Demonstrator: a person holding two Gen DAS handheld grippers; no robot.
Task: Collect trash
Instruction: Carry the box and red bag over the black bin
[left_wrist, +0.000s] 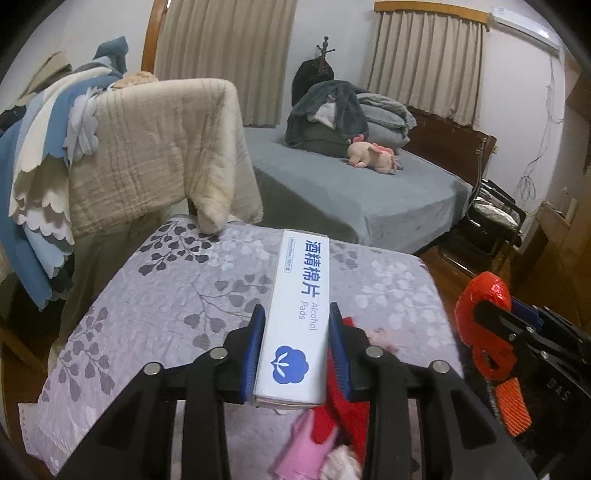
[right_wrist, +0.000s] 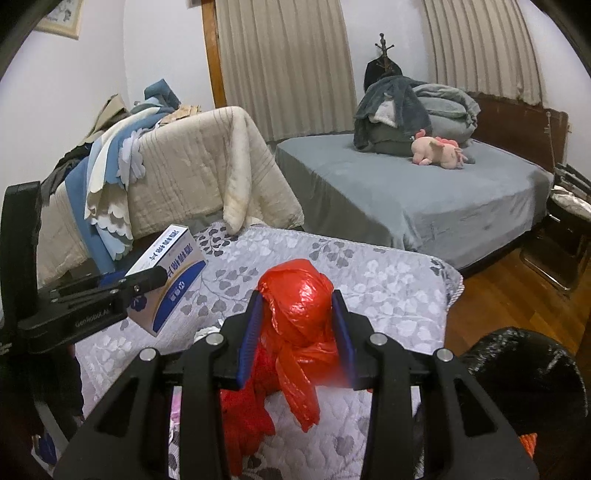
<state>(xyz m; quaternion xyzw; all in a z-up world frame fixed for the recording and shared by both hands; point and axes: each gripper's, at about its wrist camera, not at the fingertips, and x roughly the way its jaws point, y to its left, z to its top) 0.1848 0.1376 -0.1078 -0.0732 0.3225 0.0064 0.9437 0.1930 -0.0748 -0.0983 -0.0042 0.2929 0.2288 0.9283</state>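
My left gripper (left_wrist: 297, 314) is shut on a long white alcohol pads box (left_wrist: 299, 306) and holds it above the floral grey quilt (left_wrist: 166, 295). The box also shows in the right wrist view (right_wrist: 173, 273), held at the left. My right gripper (right_wrist: 297, 299) is shut on a knotted red plastic bag (right_wrist: 299, 310) and holds it above the quilt. The red bag also shows at the right of the left wrist view (left_wrist: 480, 295). A red cloth (right_wrist: 243, 417) and pink pieces (left_wrist: 306, 443) lie on the quilt below the grippers.
A black trash bag (right_wrist: 524, 369) sits at the lower right beside the quilt. A beige blanket (left_wrist: 155, 147) hangs over a chair behind. A grey bed (right_wrist: 424, 192) with folded bedding and a pink plush toy (right_wrist: 439, 147) stands farther back. Wooden floor (right_wrist: 509, 280) is at the right.
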